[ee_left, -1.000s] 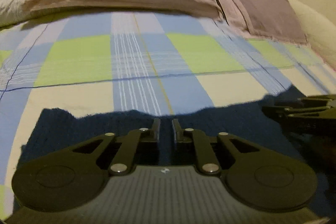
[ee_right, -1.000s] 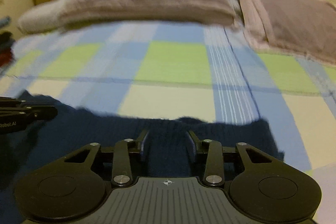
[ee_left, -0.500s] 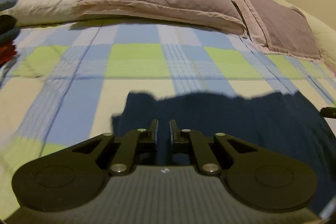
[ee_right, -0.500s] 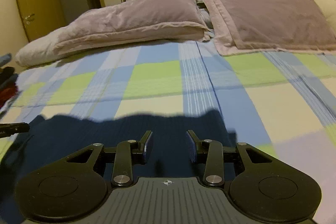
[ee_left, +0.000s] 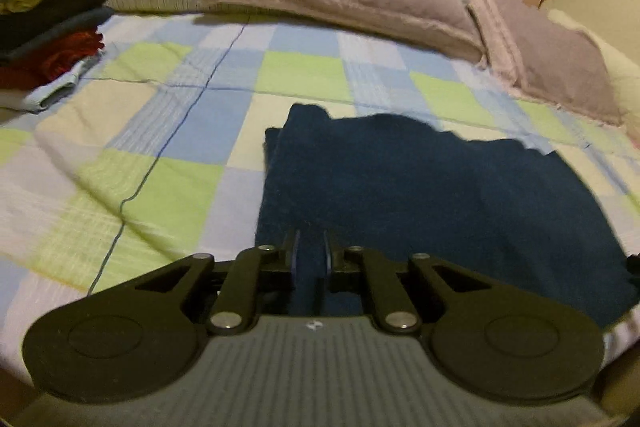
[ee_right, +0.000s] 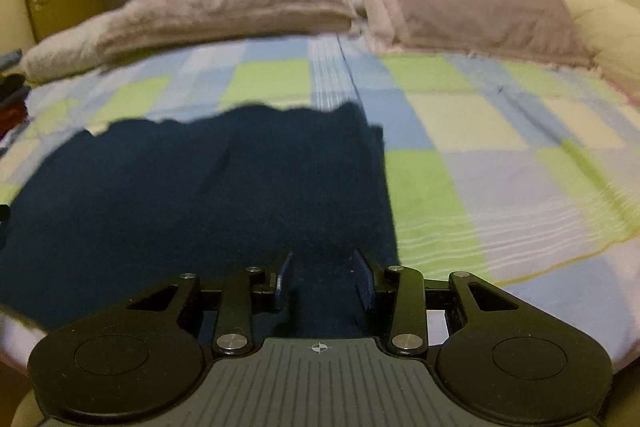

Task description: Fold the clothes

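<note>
Where pinched, sweater [ee_left: 420, 187] between hand-held gripper [ee_left: 311, 255]

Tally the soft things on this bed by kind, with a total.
Dark navy knitted garment spread on the checked bedspread: 1
Mauve pillows: 2
Pile of folded clothes: 1
Total: 4

right gripper [ee_right: 322, 279] | grips navy garment [ee_right: 192, 195] (near edge) | checked bedspread [ee_right: 500, 163]

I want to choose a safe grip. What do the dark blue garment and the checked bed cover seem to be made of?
Dark blue garment: probably a knit or fleece, matte, with fuzzy edges and thick soft folds. Checked bed cover: likely thin woven cotton, smooth and matte, with a printed plaid and shallow creases.
</note>
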